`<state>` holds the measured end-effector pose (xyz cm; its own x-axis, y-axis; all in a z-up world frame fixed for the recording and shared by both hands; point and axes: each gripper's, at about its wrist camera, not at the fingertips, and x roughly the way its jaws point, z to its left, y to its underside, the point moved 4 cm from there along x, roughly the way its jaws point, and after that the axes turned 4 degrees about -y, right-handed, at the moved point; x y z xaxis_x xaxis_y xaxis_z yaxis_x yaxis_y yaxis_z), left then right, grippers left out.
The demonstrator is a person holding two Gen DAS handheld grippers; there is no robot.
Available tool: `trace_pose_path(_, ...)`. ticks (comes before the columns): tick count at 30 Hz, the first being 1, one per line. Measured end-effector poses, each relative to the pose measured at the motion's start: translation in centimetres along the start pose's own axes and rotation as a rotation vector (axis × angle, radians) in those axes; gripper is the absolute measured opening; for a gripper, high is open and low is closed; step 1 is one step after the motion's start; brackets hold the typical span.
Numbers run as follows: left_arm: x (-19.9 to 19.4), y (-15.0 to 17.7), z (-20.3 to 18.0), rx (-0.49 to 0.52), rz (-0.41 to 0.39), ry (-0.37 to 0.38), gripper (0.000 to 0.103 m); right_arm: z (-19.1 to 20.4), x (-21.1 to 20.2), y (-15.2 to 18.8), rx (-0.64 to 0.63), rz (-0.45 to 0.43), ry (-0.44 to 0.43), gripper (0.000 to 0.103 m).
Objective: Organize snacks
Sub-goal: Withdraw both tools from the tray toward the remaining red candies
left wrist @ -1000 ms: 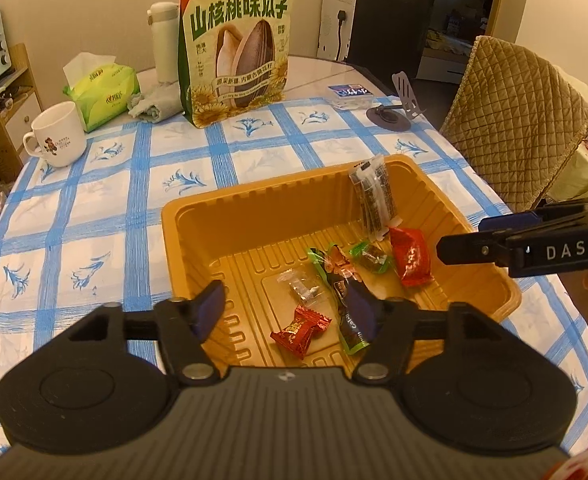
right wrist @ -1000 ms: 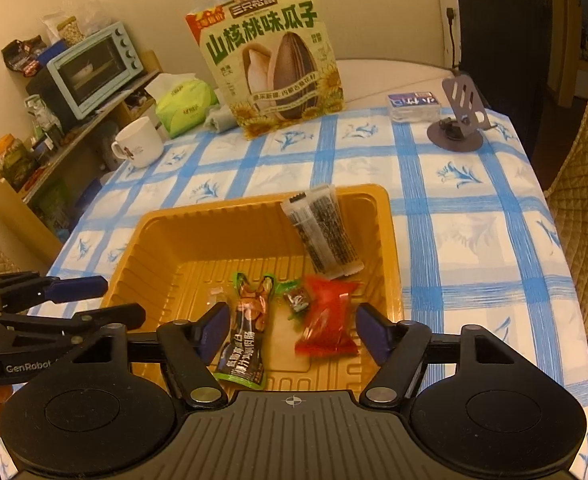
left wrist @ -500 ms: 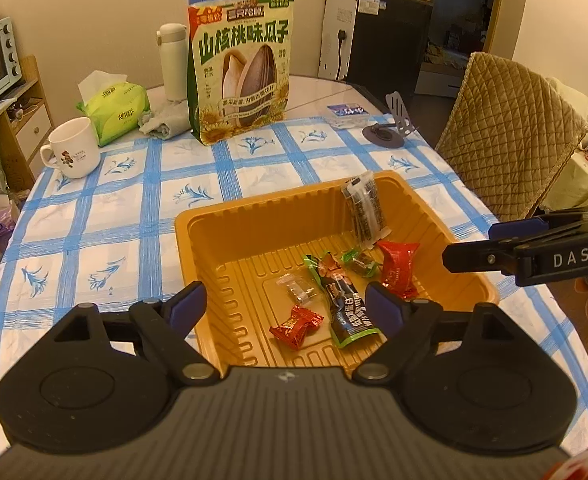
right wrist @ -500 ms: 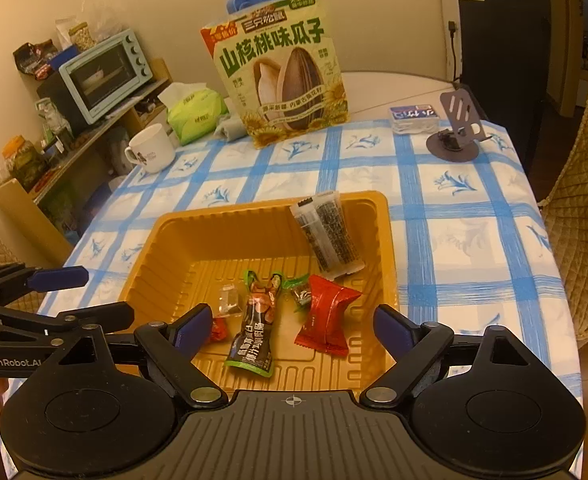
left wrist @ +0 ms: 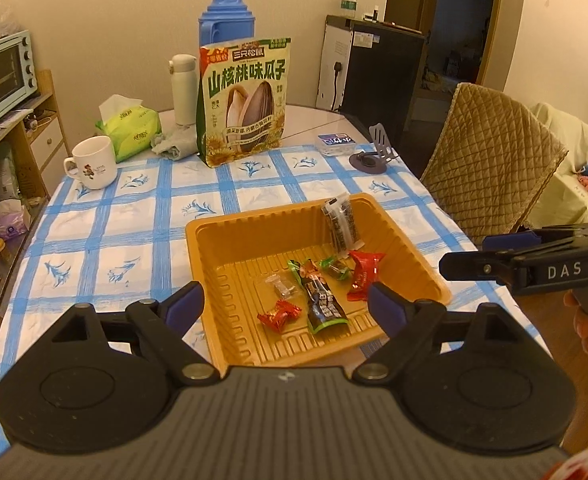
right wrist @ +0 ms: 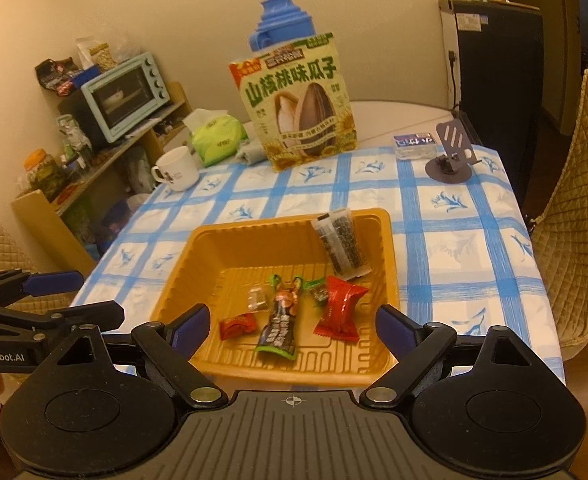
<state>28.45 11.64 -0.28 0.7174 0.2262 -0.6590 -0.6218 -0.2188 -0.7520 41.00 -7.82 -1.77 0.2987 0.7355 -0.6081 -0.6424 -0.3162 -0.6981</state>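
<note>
Both grippers' jaws gape apart, empty, above the orange tray (left wrist: 229, 236) of snacks.

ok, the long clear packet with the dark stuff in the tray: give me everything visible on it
The clear packet is a long, narrow transparent sachet packed with small dark pieces, probably seeds, with a black printed band and crimped seal at its top end. It looks sealed and undamaged. It lies tilted in the far right corner of the orange tray, its top propped on the back wall near the rim and its lower end on the floor. The red candy lies just below it; contact is unclear. Neither gripper touches it.
</note>
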Motion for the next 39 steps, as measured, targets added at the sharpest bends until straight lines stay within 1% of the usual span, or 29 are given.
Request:
trace_pose_path(9, -4.5, 3.1, -0.9, -0.015, -0.008, 0.012, 0.088, 2.0, -3.5, 2.8, -0.029, -0.004, -0.025, 0.089)
trace_pose_path(13, -5.9, 4.8, -1.3, -0.023, 0.002, 0.013, 0.088, 2.7, -4.6, 4.4, -0.043, 0.0, -0.024, 0.089)
trace_pose_path(16, -6.7, 6.2, -1.6, -0.025, 0.016, 0.008, 0.088, 3.2, -5.1, 5.5, -0.049, 0.015, -0.039, 0.089)
trace_pose_path(20, -7.4, 8.0, -1.8, -0.028, 0.039, 0.0, 0.088, 3.6, -5.4, 7.2, -0.04, 0.038, -0.061, 0.089)
trace_pose_path(27, -7.7, 10.9, -1.8, -0.062, 0.096, -0.012, 0.088, 4.2, -5.1, 10.0, -0.024, 0.098, -0.091, 0.089)
trace_pose_path(32, -7.8, 12.8, -1.7, -0.073, 0.131, -0.027, 0.088, 4.1, -4.5, 11.6, -0.011, 0.132, -0.085, 0.089)
trace_pose_path(39, -7.1, 14.2, -1.0, -0.091, 0.17, -0.052, 0.088, 4.0, -3.2, 13.7, -0.007, 0.174, -0.076, 0.089)
